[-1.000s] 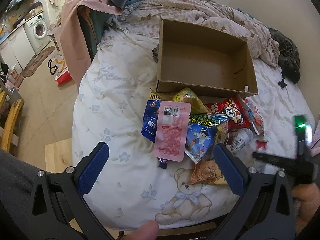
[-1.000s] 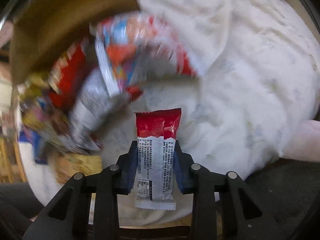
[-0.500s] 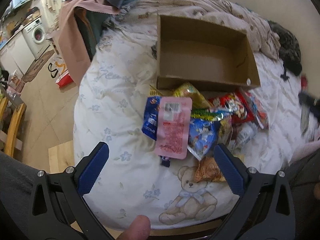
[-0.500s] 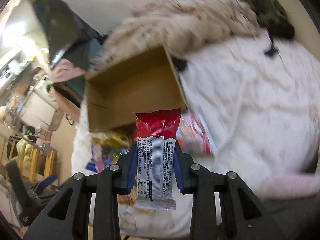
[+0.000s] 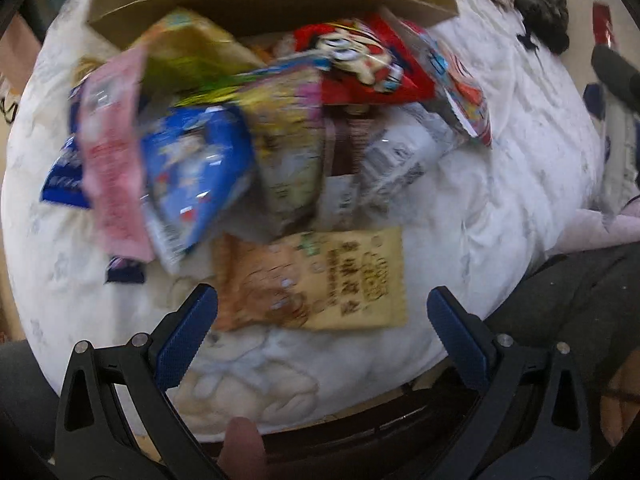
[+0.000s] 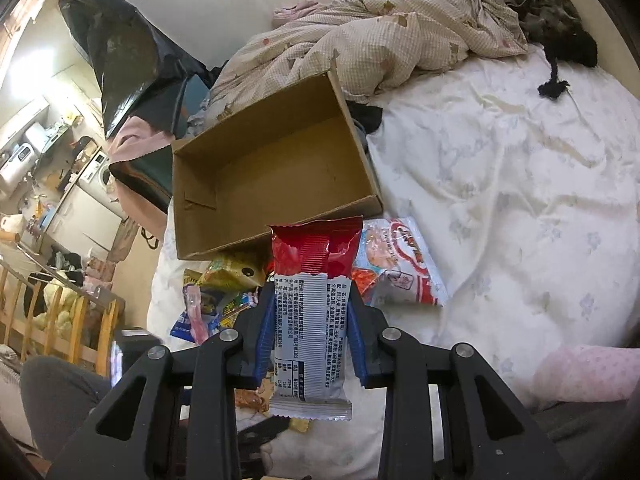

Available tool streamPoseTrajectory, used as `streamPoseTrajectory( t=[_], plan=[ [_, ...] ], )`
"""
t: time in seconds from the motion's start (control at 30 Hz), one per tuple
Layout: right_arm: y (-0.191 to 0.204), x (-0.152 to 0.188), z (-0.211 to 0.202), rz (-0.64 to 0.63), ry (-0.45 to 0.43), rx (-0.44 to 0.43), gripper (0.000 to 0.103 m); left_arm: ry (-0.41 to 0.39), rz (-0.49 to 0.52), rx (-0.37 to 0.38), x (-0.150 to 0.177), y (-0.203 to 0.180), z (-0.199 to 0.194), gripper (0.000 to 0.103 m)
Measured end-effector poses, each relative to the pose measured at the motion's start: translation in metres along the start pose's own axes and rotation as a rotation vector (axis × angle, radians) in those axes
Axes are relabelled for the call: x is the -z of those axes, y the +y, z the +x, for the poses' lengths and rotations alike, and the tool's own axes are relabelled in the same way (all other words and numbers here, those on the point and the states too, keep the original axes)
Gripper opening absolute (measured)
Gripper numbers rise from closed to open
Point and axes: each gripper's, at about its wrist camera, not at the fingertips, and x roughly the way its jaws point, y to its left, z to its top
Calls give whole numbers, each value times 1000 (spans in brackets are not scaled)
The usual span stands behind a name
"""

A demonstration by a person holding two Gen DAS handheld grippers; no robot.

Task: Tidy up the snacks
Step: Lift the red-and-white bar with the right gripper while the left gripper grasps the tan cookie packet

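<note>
My right gripper (image 6: pixel 311 308) is shut on a red and silver snack bar (image 6: pixel 311 320), held upright above the bed, short of the empty cardboard box (image 6: pixel 276 168). A pile of snack packets (image 5: pixel 256 120) lies in front of the box (image 5: pixel 272 4). My left gripper (image 5: pixel 320 332) is open and empty, low over the pile, its jaws on either side of a tan cracker packet (image 5: pixel 320 280). The right gripper with the bar shows at the far right edge of the left wrist view (image 5: pixel 612 68).
The bed has a white floral cover (image 6: pixel 520 184). A rumpled beige quilt (image 6: pixel 380 36) and a dark garment (image 6: pixel 560 28) lie behind the box. A black bag (image 6: pixel 120 48) and pink cloth hang at the left. A white and red packet (image 6: pixel 400 268) lies by the box's near right corner.
My left gripper has dropped close to the pile, over the tan packet. My right gripper has lifted the bar and swung to face the box.
</note>
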Motion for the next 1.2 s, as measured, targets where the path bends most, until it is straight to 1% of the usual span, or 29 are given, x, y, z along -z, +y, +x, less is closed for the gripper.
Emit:
streamPoseTrajectory(
  t=[0.07,0.13,0.2,0.37,0.47,0.53,0.57,0.63,0.67,0.7,0.73,0.8,0.83,0.93,1.1,1.13,1.17,1.2],
  plan=[
    [-3,1,0,11,4,-1,34,38,34,-61,-5,-8,13,103],
    [-6,2,1,24,11,-8,34,84,43,-92,-8,-11,29,103],
    [-7,2,3,35,18,-15,34,93,47,-122,-10,-12,37,103],
    [-4,3,6,24,21,-6,34,67,39,-148,-16,-9,40,103],
    [-4,3,6,23,22,-4,34,67,1,-107,-19,1,38,103],
    [-4,3,6,23,21,-3,34,54,-21,-105,-19,5,35,92],
    [-3,3,6,23,20,0,34,47,-26,-111,-18,7,32,90],
    [-3,3,6,21,18,2,34,29,-30,-119,-16,11,22,75],
    [-3,3,6,20,16,4,34,18,-31,-125,-14,13,18,69],
    [-3,3,6,18,14,5,34,15,-28,-134,-13,15,14,45],
    [-3,3,7,18,14,5,34,23,-29,-126,-9,17,11,24],
    [-3,3,7,19,15,5,34,38,-60,-98,-7,25,1,14],
    [-3,3,7,19,15,5,34,38,-70,-100,-5,28,-3,14],
    [-3,3,6,22,10,4,34,25,-81,-67,4,33,-18,13],
    [-3,2,5,27,0,0,34,-46,-84,10,20,42,-56,13],
    [-2,3,4,21,-1,2,34,-59,-84,17,30,48,-67,13],
    [-2,3,4,18,-2,3,34,-70,-82,26,32,54,-79,13],
    [-1,3,4,14,-3,5,34,-80,-82,39,47,63,-90,13]
  ],
)
